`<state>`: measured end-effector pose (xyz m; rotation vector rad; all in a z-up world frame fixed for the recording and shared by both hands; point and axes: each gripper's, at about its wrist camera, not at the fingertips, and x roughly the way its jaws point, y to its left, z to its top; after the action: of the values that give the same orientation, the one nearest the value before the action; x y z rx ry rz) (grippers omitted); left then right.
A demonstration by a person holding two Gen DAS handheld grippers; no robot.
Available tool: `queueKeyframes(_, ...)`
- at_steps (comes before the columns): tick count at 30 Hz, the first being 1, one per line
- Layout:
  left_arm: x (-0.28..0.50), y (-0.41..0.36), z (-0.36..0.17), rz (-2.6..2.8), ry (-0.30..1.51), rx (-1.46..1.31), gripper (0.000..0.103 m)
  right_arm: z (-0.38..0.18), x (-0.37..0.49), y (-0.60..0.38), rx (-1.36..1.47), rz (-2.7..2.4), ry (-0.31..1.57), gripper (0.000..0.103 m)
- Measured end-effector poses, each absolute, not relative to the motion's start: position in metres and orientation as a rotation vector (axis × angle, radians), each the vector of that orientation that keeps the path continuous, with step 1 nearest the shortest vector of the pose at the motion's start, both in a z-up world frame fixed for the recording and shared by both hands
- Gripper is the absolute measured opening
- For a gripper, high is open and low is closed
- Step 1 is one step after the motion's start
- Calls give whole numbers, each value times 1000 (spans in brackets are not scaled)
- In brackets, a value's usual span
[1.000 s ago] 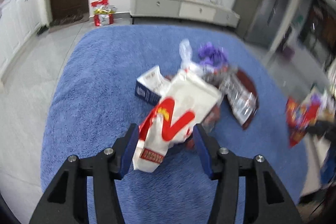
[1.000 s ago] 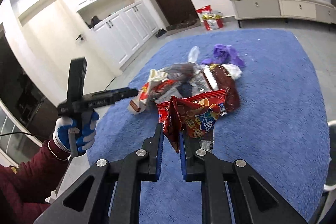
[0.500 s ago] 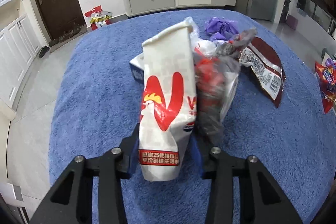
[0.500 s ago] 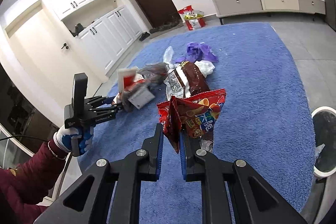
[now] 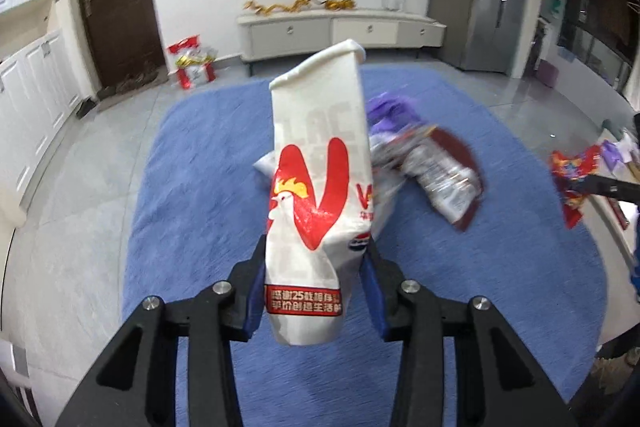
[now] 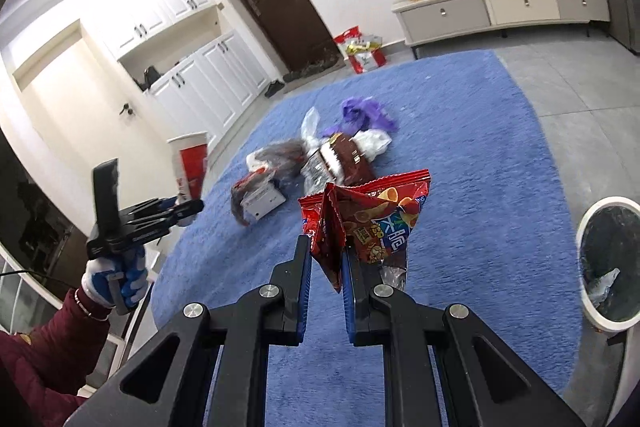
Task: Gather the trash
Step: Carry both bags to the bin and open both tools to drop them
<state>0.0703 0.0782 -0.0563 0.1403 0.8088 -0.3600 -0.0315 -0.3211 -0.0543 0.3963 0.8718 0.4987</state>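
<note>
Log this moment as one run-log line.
left gripper: shut on white paper bag | right gripper: shut on red chip bag | remaining trash on blue rug

Bare blue rug (image 6: 500, 155) lies open right of the wrapper heap (image 6: 320, 155); the white bin (image 6: 608, 267) blocks its right edge.

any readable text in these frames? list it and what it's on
"感谢25载相伴": red band low on the white paper bag with the red rooster V logo, first line; the second line is too blurred.
"脆": blue patch on the red crinkled snack bag.
Pale letters on the white bag's upper half, and the label on the dark brown foil wrapper: unreadable.
</note>
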Motion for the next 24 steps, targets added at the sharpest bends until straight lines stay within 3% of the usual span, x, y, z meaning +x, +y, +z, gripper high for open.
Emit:
queueKeyframes(13, 90, -158, -23, -766, 808, 291, 39, -65, -50, -467, 509, 189, 770, 14)
queueKeyframes(24, 126, -364, -72, -1003, 991, 243, 40, -126, -27, -589, 562, -81, 847, 16)
